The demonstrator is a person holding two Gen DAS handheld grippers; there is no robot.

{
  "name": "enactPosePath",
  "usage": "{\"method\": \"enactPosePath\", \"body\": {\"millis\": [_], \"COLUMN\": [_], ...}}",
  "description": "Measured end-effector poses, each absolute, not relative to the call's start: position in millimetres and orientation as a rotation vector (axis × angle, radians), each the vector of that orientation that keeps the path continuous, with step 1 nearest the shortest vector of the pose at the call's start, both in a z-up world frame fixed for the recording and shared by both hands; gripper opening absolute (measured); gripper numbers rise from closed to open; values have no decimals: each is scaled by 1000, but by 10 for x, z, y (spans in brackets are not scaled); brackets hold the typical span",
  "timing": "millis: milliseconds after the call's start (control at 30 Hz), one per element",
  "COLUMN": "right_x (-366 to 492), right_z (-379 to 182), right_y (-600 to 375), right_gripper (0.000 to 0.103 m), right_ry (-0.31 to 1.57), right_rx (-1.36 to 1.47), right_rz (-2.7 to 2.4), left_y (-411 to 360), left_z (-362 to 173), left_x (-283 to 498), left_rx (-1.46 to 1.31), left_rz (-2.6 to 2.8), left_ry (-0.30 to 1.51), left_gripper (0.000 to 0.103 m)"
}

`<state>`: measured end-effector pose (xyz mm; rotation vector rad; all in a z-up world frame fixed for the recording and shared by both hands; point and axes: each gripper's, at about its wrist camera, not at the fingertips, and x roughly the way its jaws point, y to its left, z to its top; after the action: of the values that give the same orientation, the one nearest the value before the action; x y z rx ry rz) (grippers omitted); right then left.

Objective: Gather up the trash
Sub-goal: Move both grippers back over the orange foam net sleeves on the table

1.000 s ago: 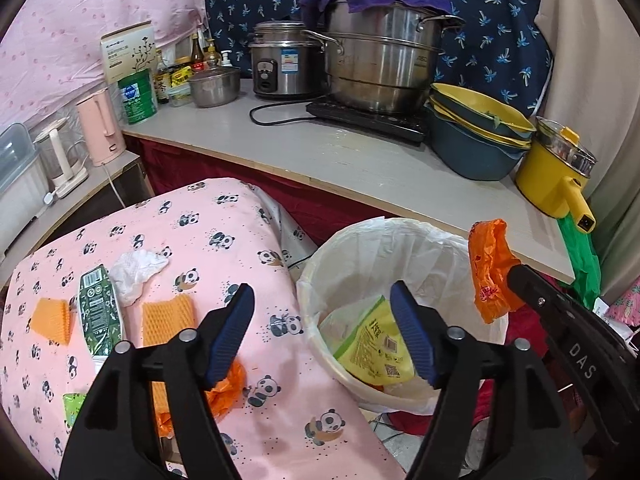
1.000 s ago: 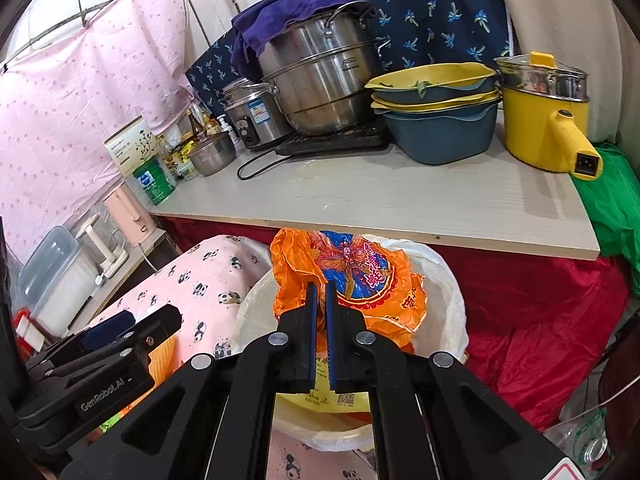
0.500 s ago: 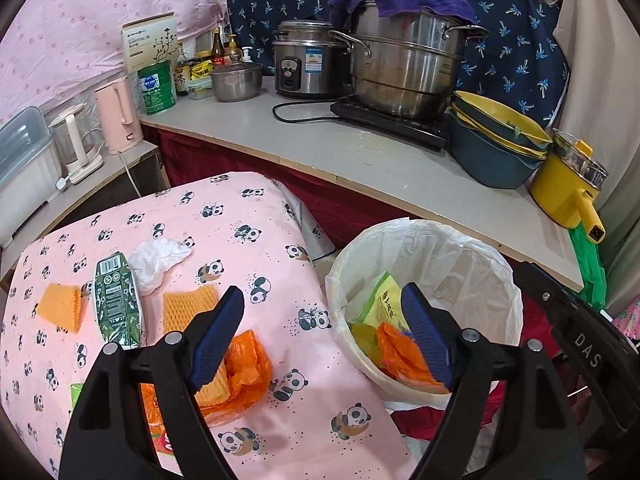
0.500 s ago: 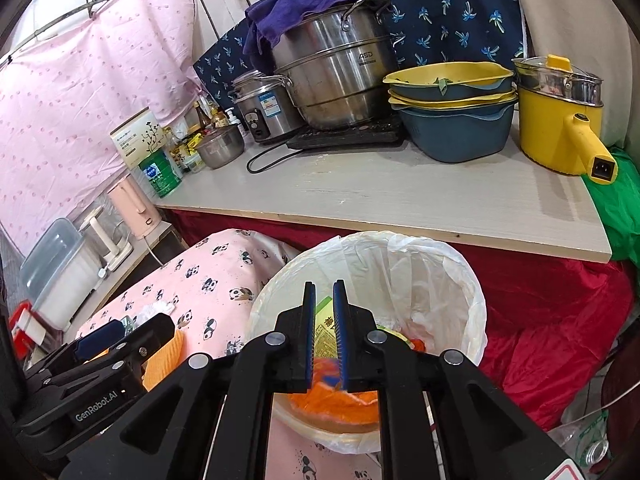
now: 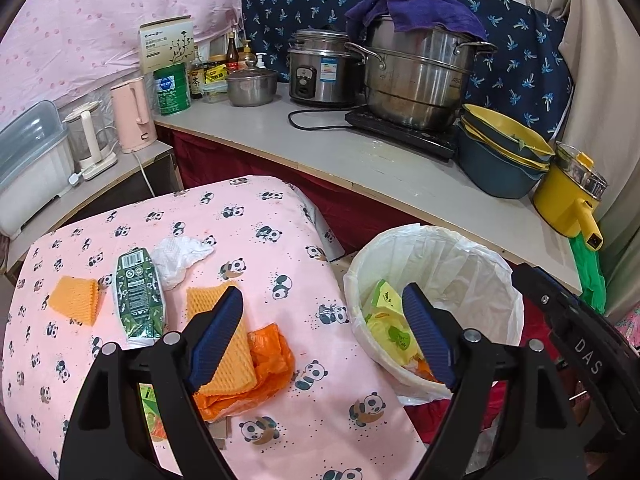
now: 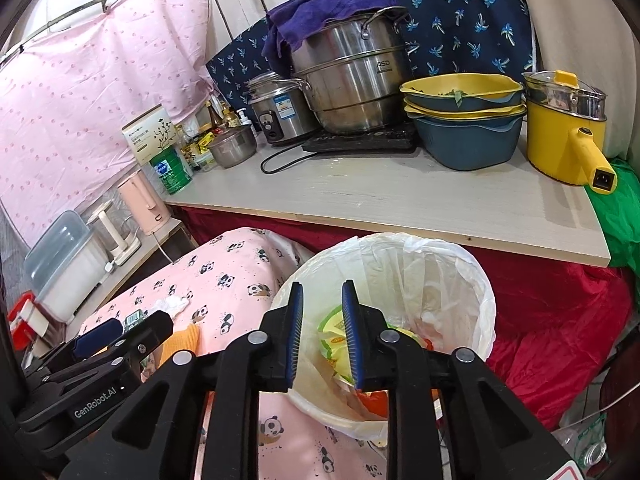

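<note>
1. The right gripper [image 6: 321, 330] hung over the trash bin [image 6: 460, 272] with its jaws a little way apart. It held nothing.
2. The left gripper [image 5: 326, 334] was wide open and empty, over the edge of the panda cloth [image 5: 280, 208] beside the bin.
3. Yellow wrappers [image 5: 390, 326] and an orange bit lay inside the bin.
4. An orange bag [image 5: 272, 360], orange foam nets [image 5: 74, 304], a green carton [image 5: 138, 294] and a white tissue [image 5: 176, 254] lay on the cloth.
</note>
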<state>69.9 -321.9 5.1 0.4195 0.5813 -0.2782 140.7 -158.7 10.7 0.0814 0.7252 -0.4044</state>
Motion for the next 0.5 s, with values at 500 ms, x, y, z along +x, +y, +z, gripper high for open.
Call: {"method": "enactPosePath", "body": {"millis": [500], "right_x": [813], "right_z": [85], "right_y": [-2774], "right_gripper": [27], "right_ry": [603], "right_rx": [372], "right_rz": [-209], "left_y": [-1071], "left_z": [102], "left_x": [1385], "left_rx": [41], "left_rz": [-330], "left_ry": [725], "left_gripper": [79]}}
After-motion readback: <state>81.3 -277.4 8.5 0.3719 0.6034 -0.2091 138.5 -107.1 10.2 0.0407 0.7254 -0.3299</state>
